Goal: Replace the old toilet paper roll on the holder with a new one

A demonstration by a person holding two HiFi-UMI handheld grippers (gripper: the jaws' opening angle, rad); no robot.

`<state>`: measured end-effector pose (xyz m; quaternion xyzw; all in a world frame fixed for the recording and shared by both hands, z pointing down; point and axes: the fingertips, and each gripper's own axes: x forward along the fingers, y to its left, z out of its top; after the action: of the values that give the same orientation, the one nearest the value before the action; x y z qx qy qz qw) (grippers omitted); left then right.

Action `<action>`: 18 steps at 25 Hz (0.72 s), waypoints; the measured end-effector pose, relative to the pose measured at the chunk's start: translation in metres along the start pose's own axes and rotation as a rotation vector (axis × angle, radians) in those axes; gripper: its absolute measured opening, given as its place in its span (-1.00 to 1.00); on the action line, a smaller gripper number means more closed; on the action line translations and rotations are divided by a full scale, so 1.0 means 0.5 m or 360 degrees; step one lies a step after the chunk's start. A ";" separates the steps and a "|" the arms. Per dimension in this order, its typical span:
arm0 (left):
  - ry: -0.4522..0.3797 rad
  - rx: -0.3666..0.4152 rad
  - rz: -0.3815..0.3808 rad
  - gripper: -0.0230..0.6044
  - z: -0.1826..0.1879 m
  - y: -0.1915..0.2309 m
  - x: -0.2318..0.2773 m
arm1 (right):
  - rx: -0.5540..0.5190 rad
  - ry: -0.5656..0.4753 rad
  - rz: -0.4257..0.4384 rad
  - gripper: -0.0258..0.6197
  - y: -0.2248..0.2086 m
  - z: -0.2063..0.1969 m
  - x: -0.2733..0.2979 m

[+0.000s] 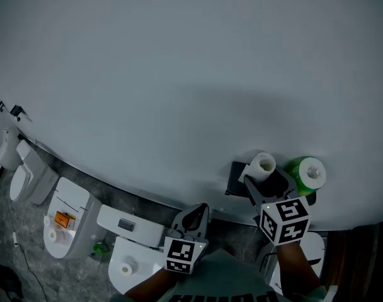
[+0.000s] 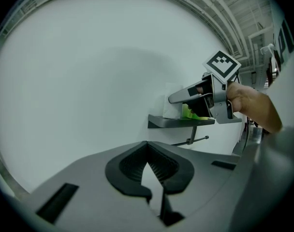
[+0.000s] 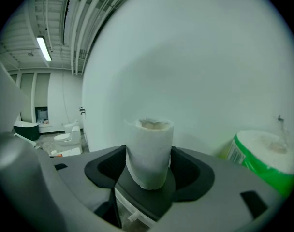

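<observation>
Right gripper [image 3: 148, 152] has its two jaws spread on either side of one nearly used-up toilet paper roll [image 3: 149, 134]. This roll stands upright on the wall shelf [image 2: 178, 122], beside one green-wrapped new roll [image 3: 263, 158]. Left gripper [image 2: 147, 146] is pressed together and empty, well apart from the shelf.

— The slim, nearly spent paper roll [image 1: 263, 165] at five o'clock?
— White. The plump wrapped roll [image 1: 308, 173] at its three o'clock is bright green with a white end.
— The flat shelf [image 2: 181, 122] under them?
— Dark grey, on a pale grey wall [image 1: 179, 74].
— Patterns?
— Black squares on white, on the cube of the right gripper [image 1: 261, 181]. Mottled grey floor [image 1: 9, 222] at eight o'clock.
</observation>
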<state>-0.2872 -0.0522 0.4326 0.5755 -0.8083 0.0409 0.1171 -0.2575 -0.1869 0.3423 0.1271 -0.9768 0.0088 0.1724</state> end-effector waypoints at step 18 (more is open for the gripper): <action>0.0026 -0.0004 -0.0206 -0.90 -0.025 -0.030 -0.038 | 0.0136 -0.0160 -0.0252 -0.07 0.014 -0.026 -0.115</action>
<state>-0.2654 -0.0370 0.4393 0.6262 -0.7684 0.0369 0.1269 -0.2028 -0.1652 0.3351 0.2116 -0.9698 0.0305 0.1176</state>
